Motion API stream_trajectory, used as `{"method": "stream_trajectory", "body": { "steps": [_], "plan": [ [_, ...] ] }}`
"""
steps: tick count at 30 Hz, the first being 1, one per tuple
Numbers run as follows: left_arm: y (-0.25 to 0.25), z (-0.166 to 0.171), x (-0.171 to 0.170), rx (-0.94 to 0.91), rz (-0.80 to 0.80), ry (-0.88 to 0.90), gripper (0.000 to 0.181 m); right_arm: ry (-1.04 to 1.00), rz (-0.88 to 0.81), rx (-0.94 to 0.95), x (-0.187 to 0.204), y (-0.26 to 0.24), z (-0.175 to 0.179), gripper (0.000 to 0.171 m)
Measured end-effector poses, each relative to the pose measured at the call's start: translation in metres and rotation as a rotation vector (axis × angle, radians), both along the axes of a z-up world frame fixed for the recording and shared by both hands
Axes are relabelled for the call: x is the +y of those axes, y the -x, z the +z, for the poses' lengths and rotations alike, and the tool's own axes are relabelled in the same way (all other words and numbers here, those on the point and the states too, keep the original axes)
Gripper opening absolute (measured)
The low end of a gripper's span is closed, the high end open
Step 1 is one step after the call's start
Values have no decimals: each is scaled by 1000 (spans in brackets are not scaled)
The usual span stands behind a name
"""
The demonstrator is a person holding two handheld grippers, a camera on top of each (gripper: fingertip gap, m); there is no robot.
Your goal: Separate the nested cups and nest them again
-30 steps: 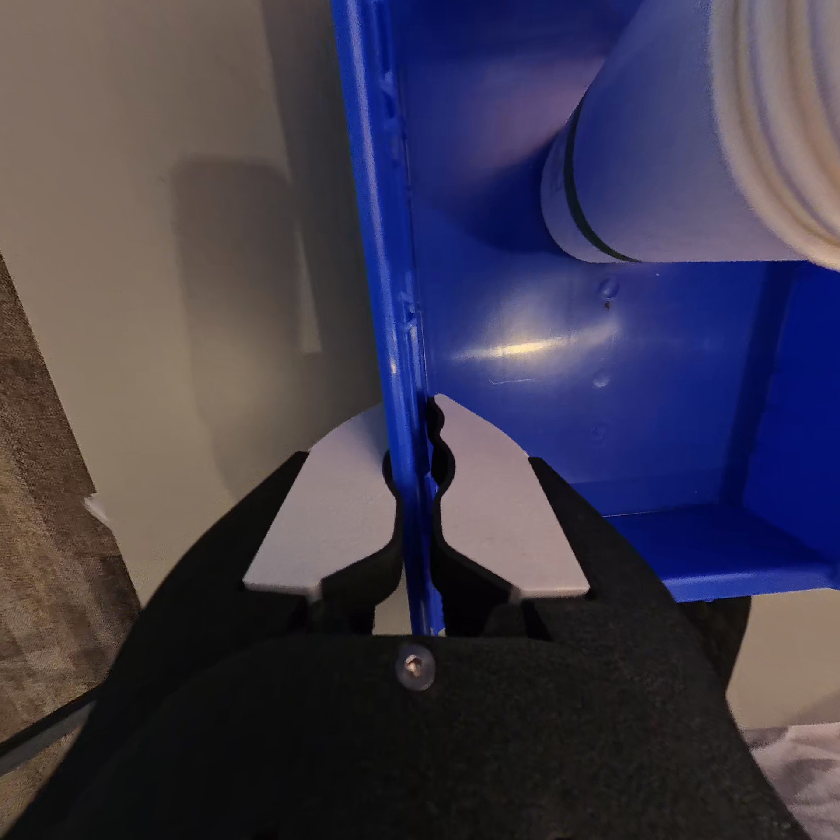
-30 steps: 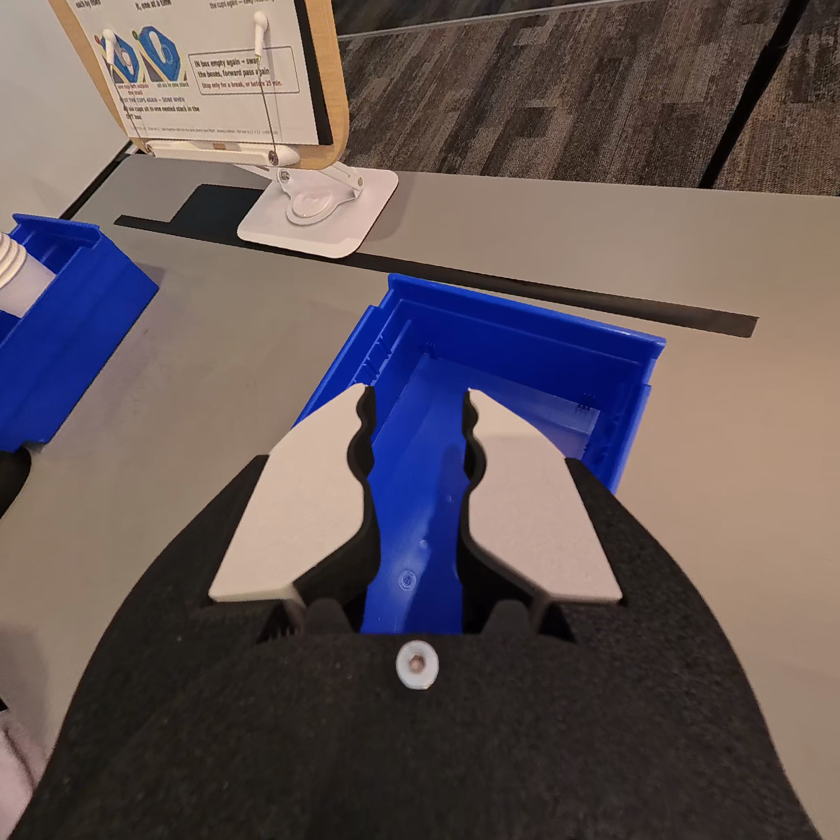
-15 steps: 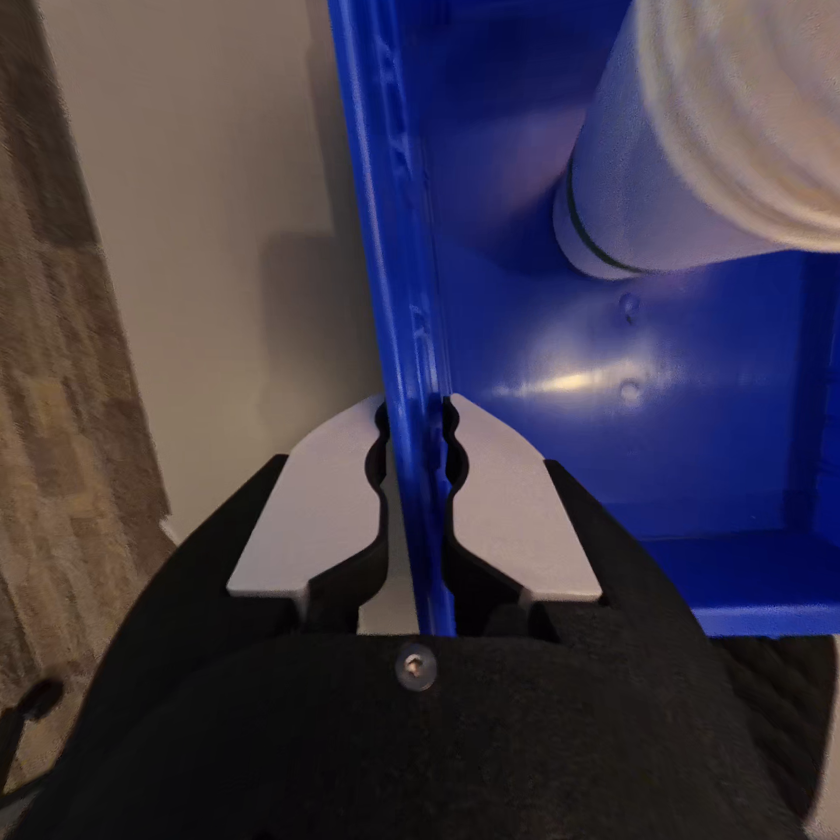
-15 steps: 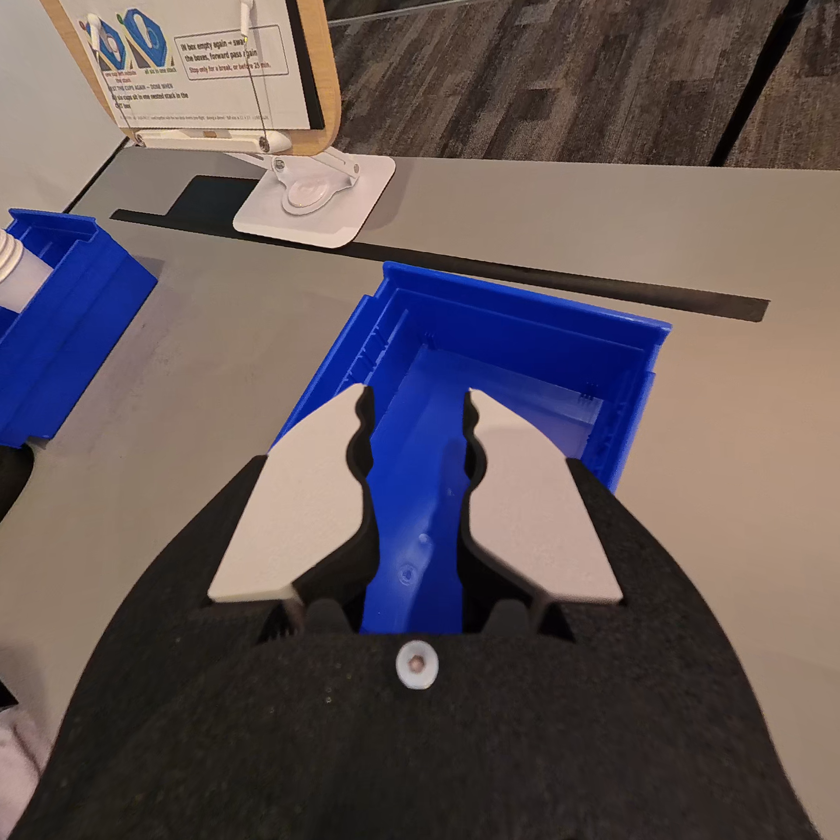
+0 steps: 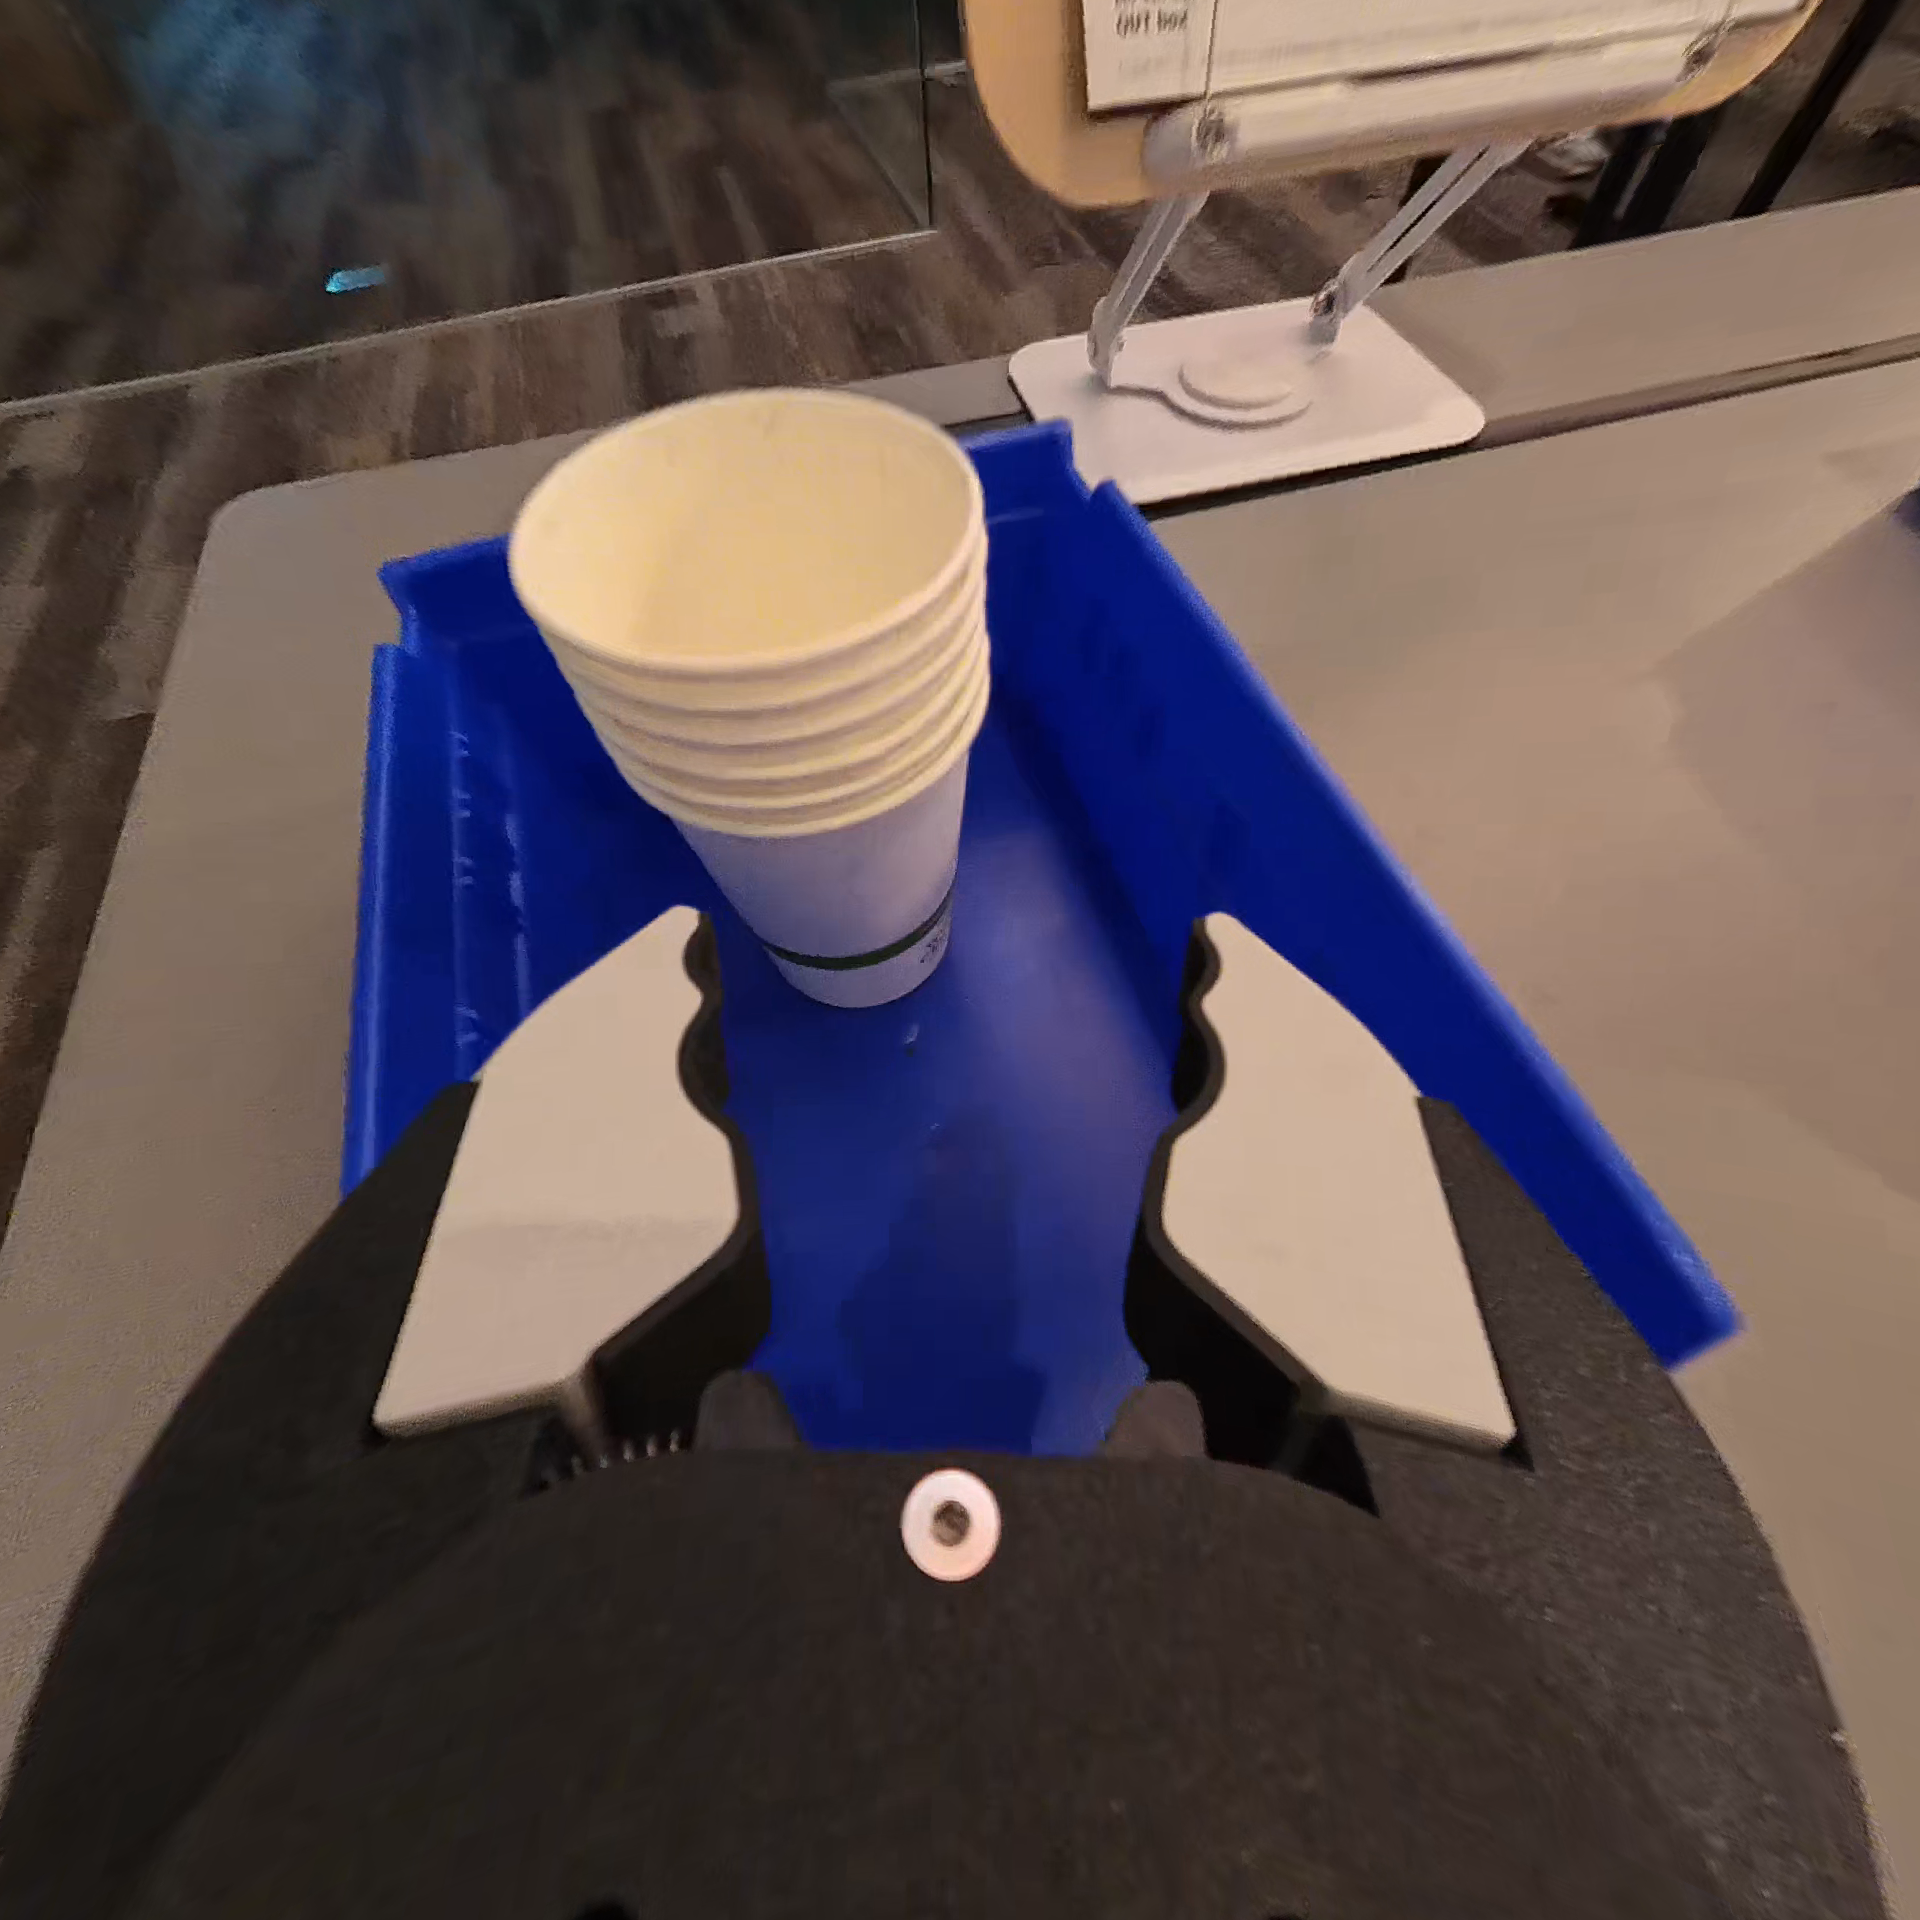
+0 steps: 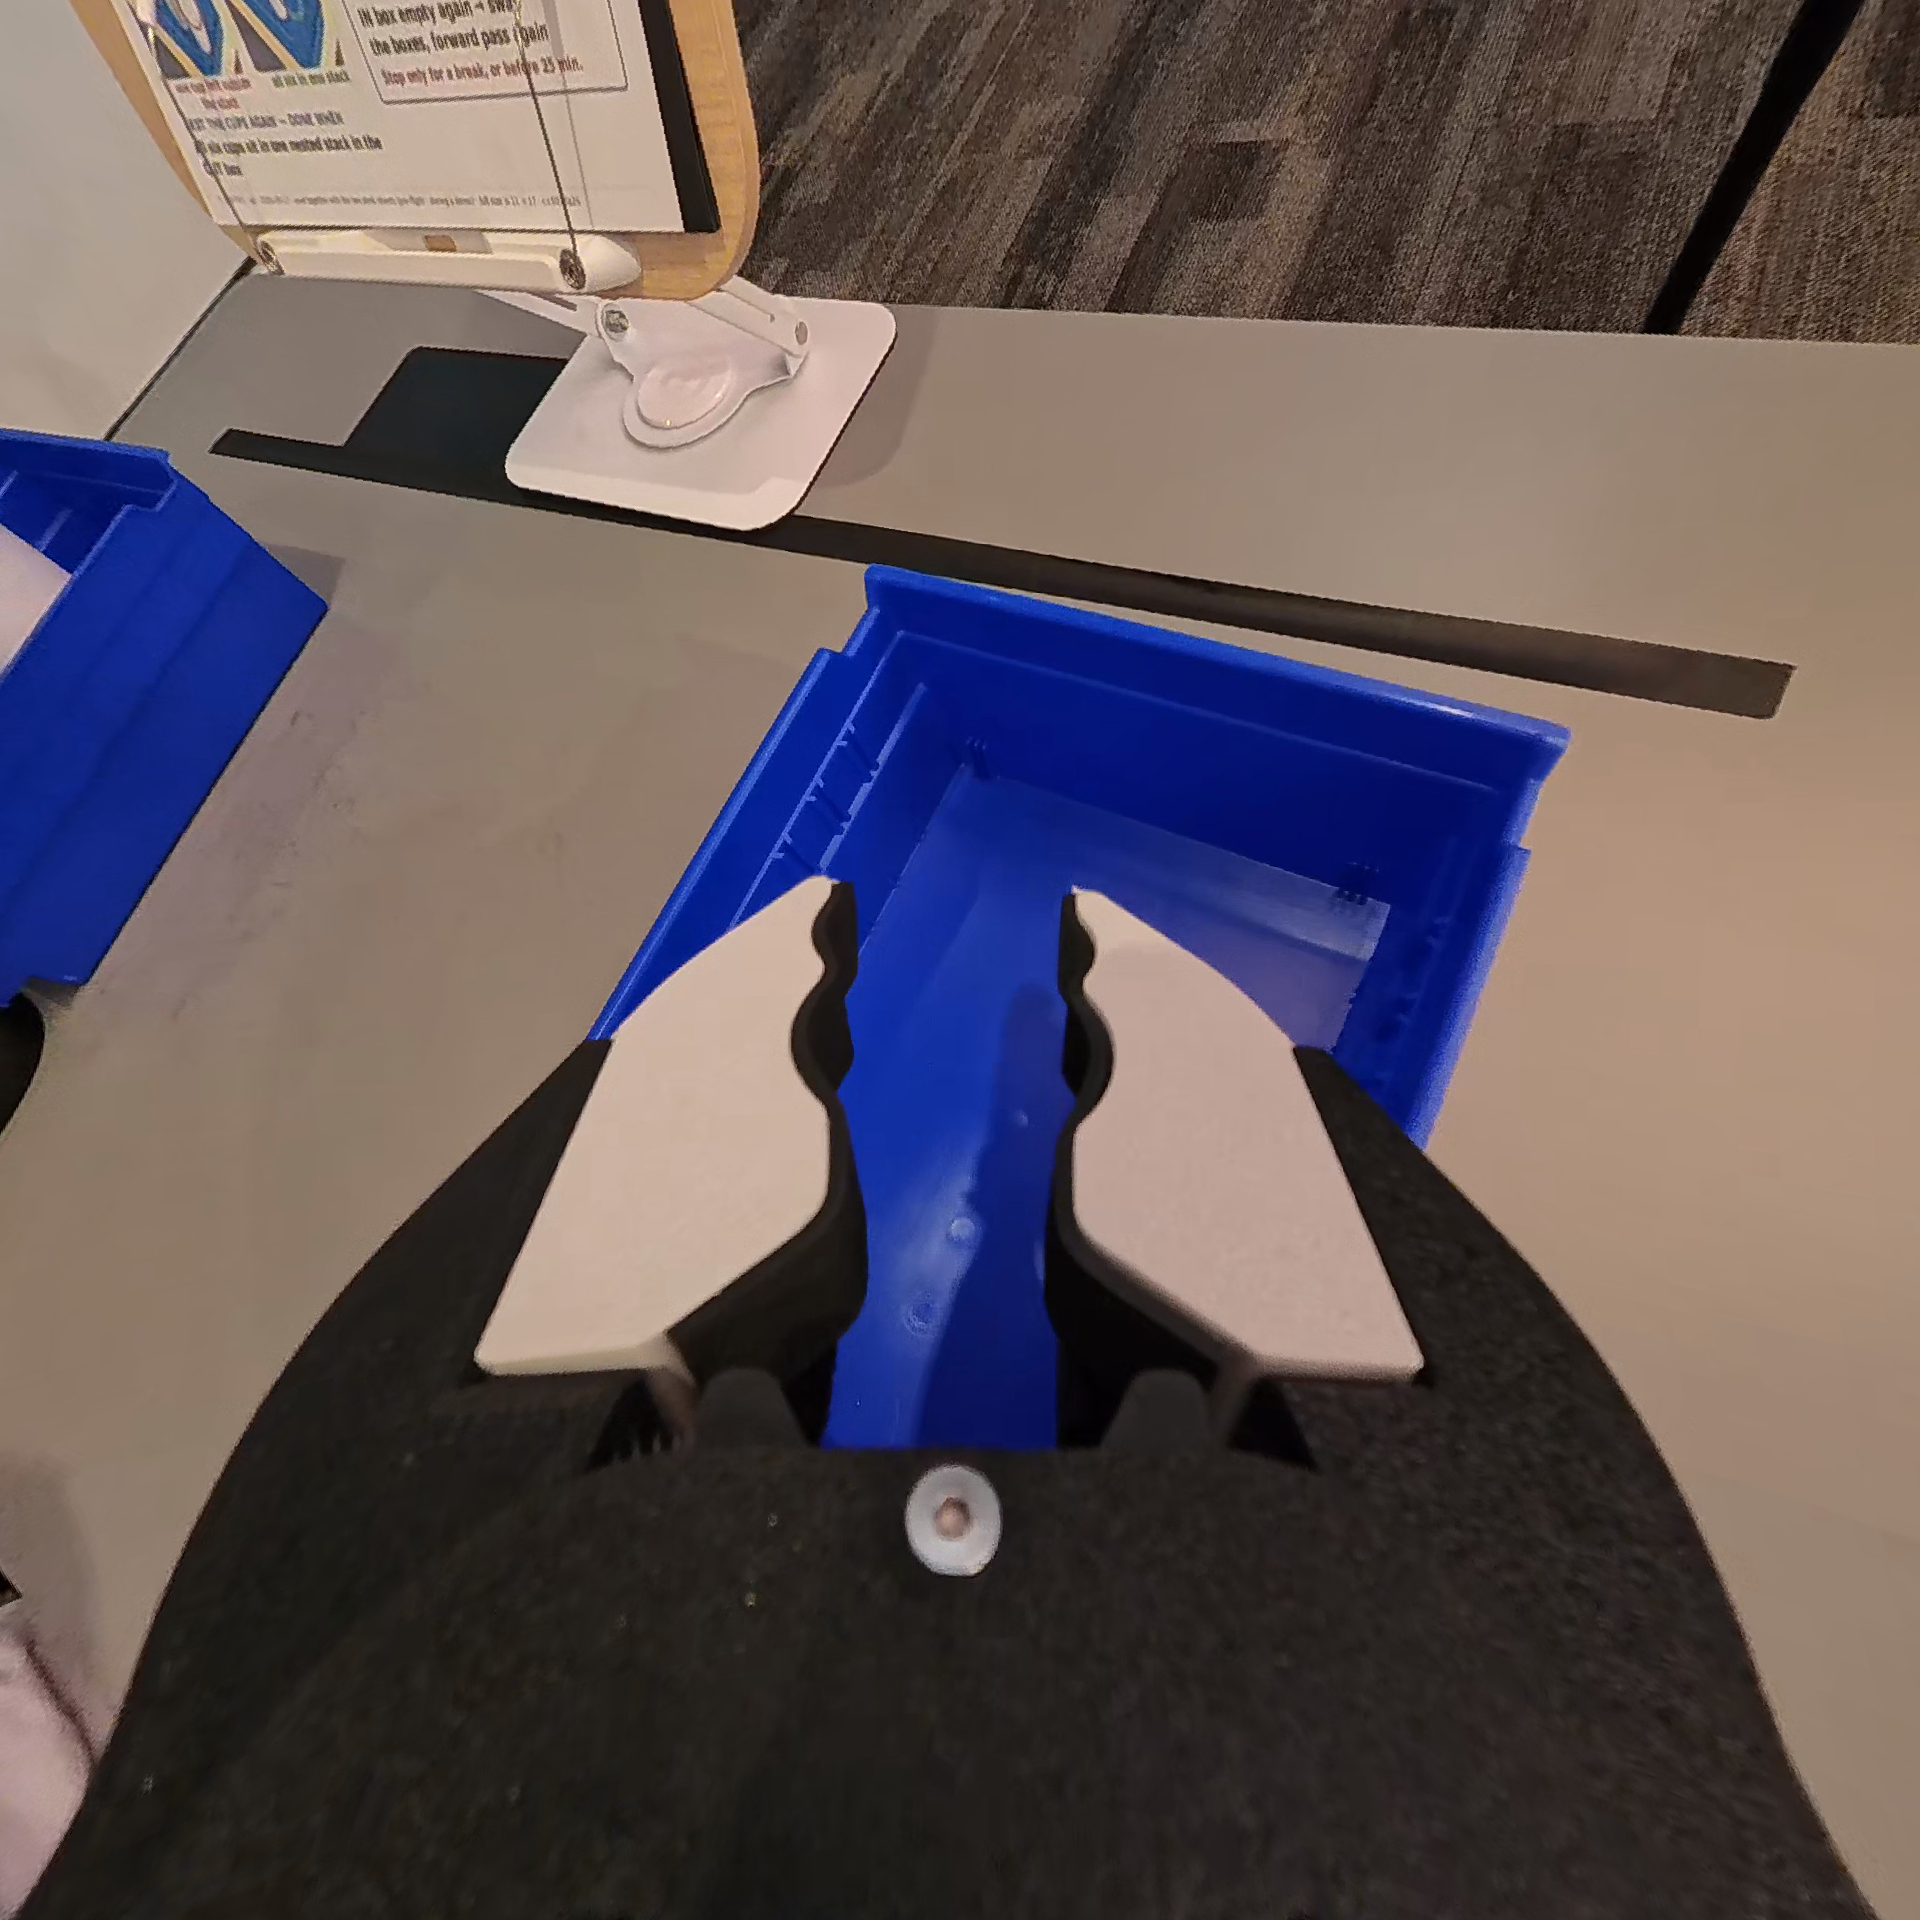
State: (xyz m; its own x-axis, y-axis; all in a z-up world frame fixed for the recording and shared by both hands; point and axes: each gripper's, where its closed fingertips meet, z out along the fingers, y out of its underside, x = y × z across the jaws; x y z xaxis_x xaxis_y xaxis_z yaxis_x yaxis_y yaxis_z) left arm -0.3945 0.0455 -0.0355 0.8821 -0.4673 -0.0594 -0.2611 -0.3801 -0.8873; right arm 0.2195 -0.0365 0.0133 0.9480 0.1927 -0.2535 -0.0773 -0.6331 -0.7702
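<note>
Nested paper cup stack (image 5: 790, 717) stands upright in the left blue bin (image 5: 1226, 790) on the desk (image 5: 1558, 727); left gripper (image 5: 945, 997) hangs just short of it, jaws spread wide and holding nothing, probably sized for the stack's base. Right gripper (image 6: 956, 935) hovers over the bare second bin (image 6: 1195, 665), jaws parted, empty, likely waiting to receive separated cups.

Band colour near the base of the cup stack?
Dark green band on the cup stack; left wrist view shows it best.
</note>
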Motion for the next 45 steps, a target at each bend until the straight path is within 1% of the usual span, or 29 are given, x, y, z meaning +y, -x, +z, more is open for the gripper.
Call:
{"method": "stream_trajectory", "body": {
  "steps": [3, 4, 9, 12, 13, 14, 16, 20, 23, 27, 32, 35, 38, 45],
  "plan": [
    [0, -15, 9, 5, 43, 7, 100, 11, 14, -10, 1, 4, -3, 37],
    [0, -18, 13, -3, 59, 11, 102, 14, 17, -15, 1, 5, -4, 37],
    [5, -22, 34, -26, 147, 10, 106, 19, 18, -18, 1, 3, -6, 37],
    [6, -30, 45, -31, 178, 50, 108, 21, 13, -12, 0, 1, -6, 37],
    [6, -31, 49, -33, 186, 48, 112, 20, 11, -10, 0, 0, -7, 36],
    [7, -31, 53, -37, 196, 43, 109, 19, 10, -8, 0, -1, -7, 36],
    [9, -33, 59, -41, 219, 50, 109, 18, 9, -3, -1, -2, -7, 36],
    [7, -43, 69, -65, 237, 75, 116, 22, 9, 1, -1, -4, -8, 36],
    [3, -49, 76, -101, 240, 74, 114, 26, 9, 5, -1, -5, -10, 36],
    [-1, -49, 84, -134, 232, 31, 112, 32, 14, 2, -1, -5, -12, 36],
    [-3, -49, 91, -131, 227, -11, 111, 42, 12, 5, -1, -6, -15, 36],
    [-4, -48, 92, -151, 228, -20, 107, 49, 15, 3, -1, -6, -16, 36],
    [-7, -47, 93, -188, 214, -23, 98, 58, 18, -1, -1, -6, -18, 36],
    [-8, -46, 93, -193, 200, -23, 95, 76, 25, -8, -1, -6, -23, 36]
  ]
}}
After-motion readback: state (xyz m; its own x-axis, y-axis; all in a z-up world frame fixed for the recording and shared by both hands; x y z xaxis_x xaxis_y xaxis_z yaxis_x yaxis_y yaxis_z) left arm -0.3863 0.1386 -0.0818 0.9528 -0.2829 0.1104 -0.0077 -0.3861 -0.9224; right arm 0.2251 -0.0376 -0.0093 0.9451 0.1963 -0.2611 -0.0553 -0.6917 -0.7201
